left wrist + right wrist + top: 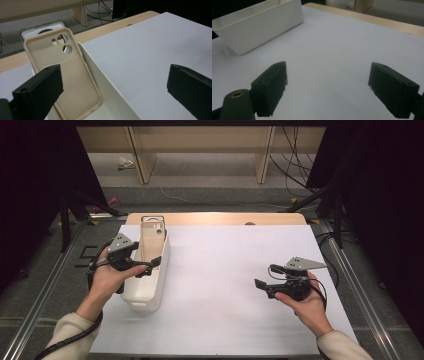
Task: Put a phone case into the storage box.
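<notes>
Phone case (65, 75) leans inside the white bin (150, 285) near the worktop's left edge. Left gripper (150, 265) released; we withdraw straight, avoiding the rim. Right gripper (265, 287) released, empty.

A white sheet (225, 285) covers most of a wooden table (215, 218), whose bare edge shows along the far side. Beyond it stand pale wooden legs (142, 162) on a grey floor (210, 175), with black cables (292, 165) trailing at the right. Metal rails (45, 295) run along both sides.
</notes>
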